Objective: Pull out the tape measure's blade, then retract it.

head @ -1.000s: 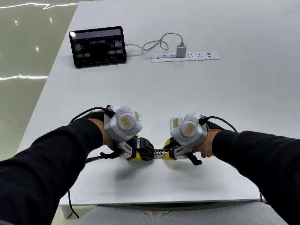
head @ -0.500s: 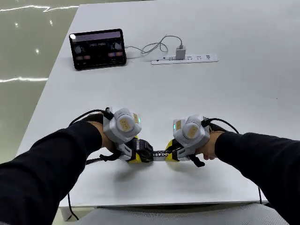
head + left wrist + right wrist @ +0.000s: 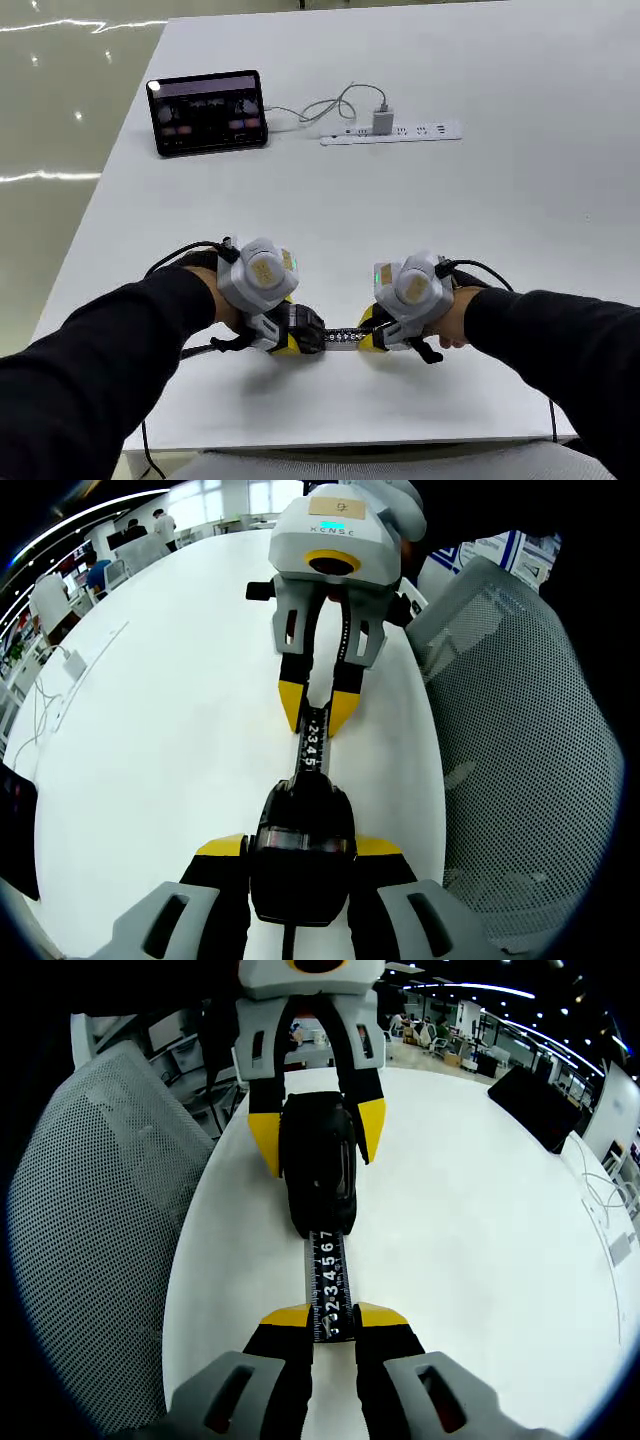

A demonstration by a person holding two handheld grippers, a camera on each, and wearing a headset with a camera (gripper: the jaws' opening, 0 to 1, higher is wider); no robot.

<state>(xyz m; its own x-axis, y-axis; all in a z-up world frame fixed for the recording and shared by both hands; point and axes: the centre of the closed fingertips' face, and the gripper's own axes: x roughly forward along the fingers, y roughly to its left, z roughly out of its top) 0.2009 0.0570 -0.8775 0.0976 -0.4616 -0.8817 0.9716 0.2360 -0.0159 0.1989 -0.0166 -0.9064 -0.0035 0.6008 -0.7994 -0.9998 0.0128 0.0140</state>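
Left gripper: case; right gripper: blade

Black sleeves run behind the left gripper and right gripper: grey shells, yellow-tipped black jaws, black cables.

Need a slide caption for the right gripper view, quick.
Right gripper pinches the end of the blade, pulled partway from the black case clamped by the left gripper.

Blade tip hidden between right gripper jaws; tape measure sides covered by left gripper jaws. Tablet screen too small to read.
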